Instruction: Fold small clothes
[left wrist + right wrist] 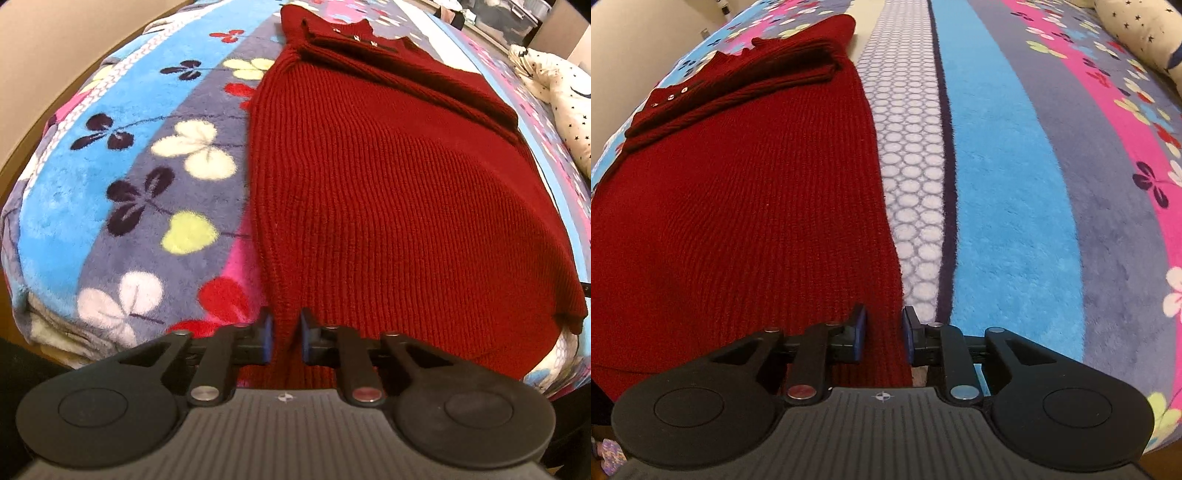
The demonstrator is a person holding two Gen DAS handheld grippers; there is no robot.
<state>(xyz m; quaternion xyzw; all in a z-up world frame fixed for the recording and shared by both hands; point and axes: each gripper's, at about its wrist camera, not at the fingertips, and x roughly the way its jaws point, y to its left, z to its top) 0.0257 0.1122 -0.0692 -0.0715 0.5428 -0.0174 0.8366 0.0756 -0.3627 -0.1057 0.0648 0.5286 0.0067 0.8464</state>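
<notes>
Across the floral blanket [110, 206], a red knit sweater [388, 206] fills the frame's centre and right. At bottom centre, the left gripper [287, 338] and right gripper [884, 338] each pinch its near hem corners, nearly closed; thin bites of loose knit could slip free when lifted.

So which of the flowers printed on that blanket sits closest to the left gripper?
The red flower just left of the left gripper, beside the red sweater edge. The white and yellow flowers on the blanket lie farther off.
</notes>
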